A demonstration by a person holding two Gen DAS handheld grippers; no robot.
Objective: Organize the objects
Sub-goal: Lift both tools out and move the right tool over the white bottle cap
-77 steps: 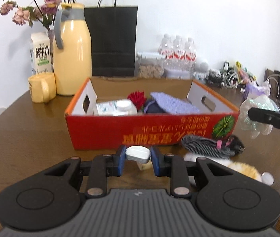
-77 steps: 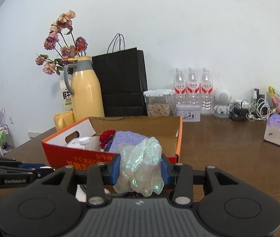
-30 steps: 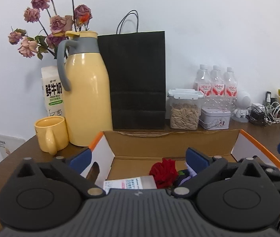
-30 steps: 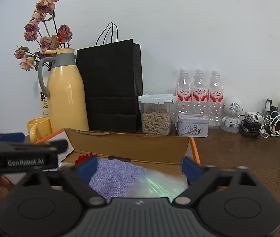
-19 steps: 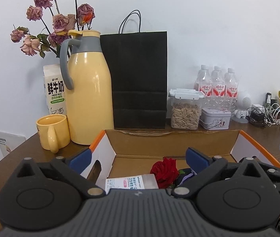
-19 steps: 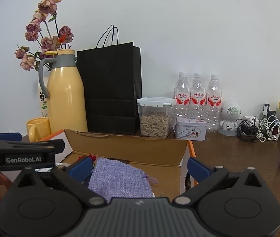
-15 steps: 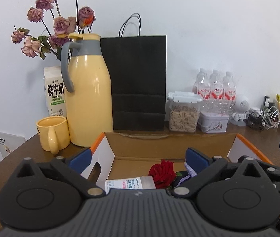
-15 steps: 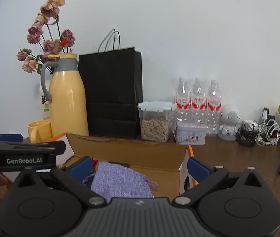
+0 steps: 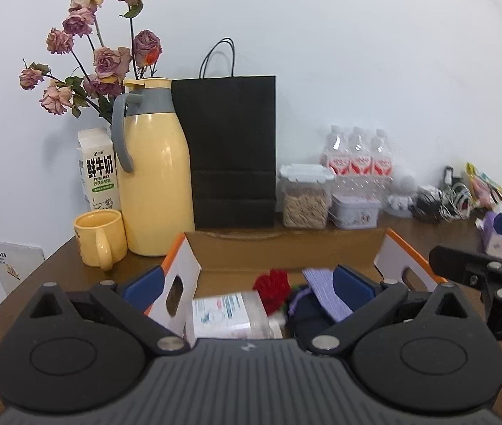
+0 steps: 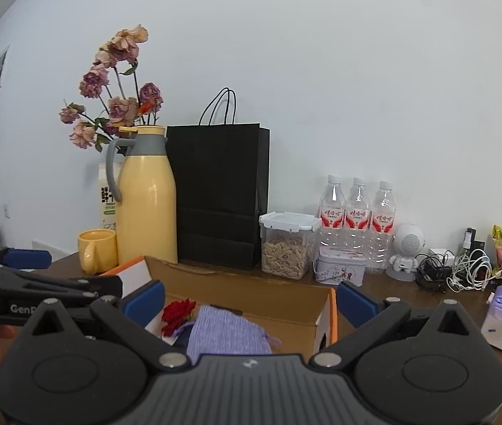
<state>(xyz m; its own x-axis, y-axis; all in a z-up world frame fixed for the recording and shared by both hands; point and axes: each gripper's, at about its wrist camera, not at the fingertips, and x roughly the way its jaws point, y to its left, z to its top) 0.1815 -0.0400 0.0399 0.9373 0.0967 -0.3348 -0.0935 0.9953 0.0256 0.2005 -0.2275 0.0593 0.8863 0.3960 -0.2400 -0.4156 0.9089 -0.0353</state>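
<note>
Both tools released, empty, over the cardboard box (image 9: 286, 248).
Left tool (image 9: 247, 285), right tool (image 10: 249, 301) spread wide; milk carton (image 9: 99, 173) reads "FRESH MILK"; left tool body marked "Gen…".

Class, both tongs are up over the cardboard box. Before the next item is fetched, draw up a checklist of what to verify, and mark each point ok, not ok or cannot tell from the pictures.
1. Left tongs open and holding nothing: ok.
2. Right tongs open and holding nothing: ok.
3. Cardboard box upright, top open: ok.
4. Red flower, purple cloth and white packet lie inside the box: ok.
5. Free room left in the box: cannot tell, the floor is mostly hidden.
6. Next item to fetch in sight: cannot tell, the table in front of the box is out of view.
</note>
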